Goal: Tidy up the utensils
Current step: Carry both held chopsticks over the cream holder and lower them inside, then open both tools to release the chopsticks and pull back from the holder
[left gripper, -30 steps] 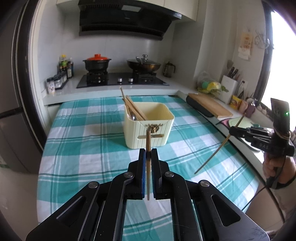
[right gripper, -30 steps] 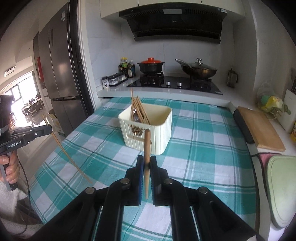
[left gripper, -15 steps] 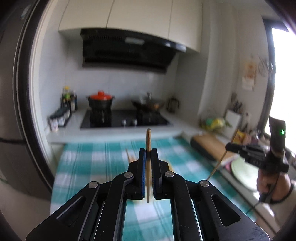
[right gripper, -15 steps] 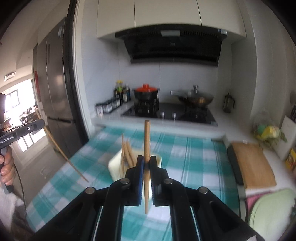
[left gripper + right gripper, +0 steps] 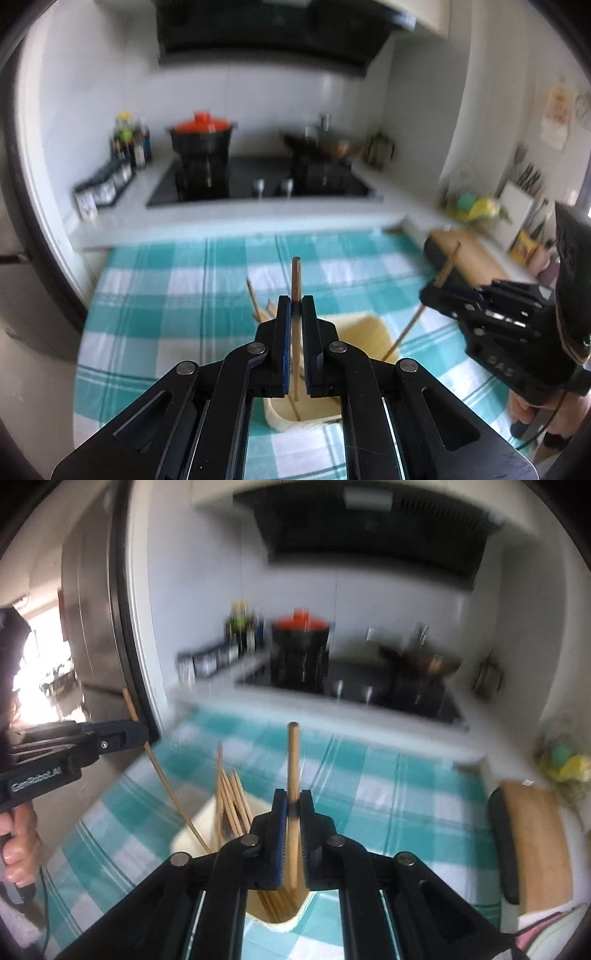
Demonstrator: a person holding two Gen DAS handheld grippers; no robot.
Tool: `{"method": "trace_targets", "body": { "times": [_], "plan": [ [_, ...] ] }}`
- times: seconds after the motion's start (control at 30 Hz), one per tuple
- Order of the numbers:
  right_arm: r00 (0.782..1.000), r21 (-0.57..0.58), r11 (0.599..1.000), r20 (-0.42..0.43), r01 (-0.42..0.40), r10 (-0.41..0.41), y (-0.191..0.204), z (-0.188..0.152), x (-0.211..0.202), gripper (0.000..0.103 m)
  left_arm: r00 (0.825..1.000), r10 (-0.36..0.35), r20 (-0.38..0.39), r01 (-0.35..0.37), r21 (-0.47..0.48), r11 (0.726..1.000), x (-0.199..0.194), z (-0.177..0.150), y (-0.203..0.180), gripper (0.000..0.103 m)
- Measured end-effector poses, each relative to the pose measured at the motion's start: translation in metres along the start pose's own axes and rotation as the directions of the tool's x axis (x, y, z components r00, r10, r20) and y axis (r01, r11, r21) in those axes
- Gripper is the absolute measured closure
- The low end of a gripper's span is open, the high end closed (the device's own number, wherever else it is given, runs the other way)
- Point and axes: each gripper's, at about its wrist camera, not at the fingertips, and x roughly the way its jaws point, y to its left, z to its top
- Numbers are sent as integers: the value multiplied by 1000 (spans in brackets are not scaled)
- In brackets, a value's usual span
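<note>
My left gripper (image 5: 295, 301) is shut on a wooden chopstick (image 5: 296, 277) that stands upright, its lower end down inside the cream utensil bin (image 5: 365, 326) directly beneath the fingers. My right gripper (image 5: 291, 795) is shut on a second chopstick (image 5: 293, 757), also hanging into the bin (image 5: 190, 836). Several chopsticks (image 5: 231, 801) lean in the bin's left side. Each view shows the other gripper beside the bin: the right one (image 5: 430, 295) with its slanted chopstick (image 5: 447, 267), the left one (image 5: 142, 733) with its chopstick (image 5: 166, 782).
The bin sits on a teal checked tablecloth (image 5: 166, 295). Behind it is a hob with a red-lidded pot (image 5: 201, 136) and a wok (image 5: 321, 146), with spice bottles (image 5: 129, 144) at the left. A wooden cutting board (image 5: 535, 842) lies at the right, a fridge (image 5: 85, 627) at the left.
Both grippers travelled forward with their chopsticks. The bin, first ahead of the fingers, now lies under them, and both chopsticks' lower ends hang in it.
</note>
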Motion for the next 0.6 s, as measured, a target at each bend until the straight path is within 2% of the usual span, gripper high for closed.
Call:
{"method": "trace_targets", "body": {
  "times": [0.17,0.23,0.27,0.3,0.33,0.47,0.5,0.6],
  "plan": [
    [995,50,998,-87,-36,40,-6,-10,45,94,997,13,-82,-15,-18,1000,37,-10,2,97],
    [993,107,992,-92,-61,71,-12,-15,49,93,995,20,-96,-23,-30,999,39,-14,5,77],
    [993,129,989,-82,-77,88,-15,-16,46,87,996,21,-91,-24,-33,999,36,-15,7,54],
    [993,142,986,-66,-85,95,-17,-17,40,74,997,30,-72,-33,-33,999,28,-17,8,35],
    [995,149,985,-48,-84,92,-19,-18,34,63,998,43,-52,-44,-30,999,24,-16,8,29],
    [997,160,985,47,-72,65,-23,-26,-14,60,993,106,60,-108,36,994,-28,-25,1,9],
    [996,161,985,69,-64,53,-23,-31,-29,57,988,126,86,-130,49,990,-41,-30,-1,4],
    [990,154,988,139,-26,4,-14,-49,-78,48,959,215,186,-234,89,968,-87,-55,-15,0]
  ]
}}
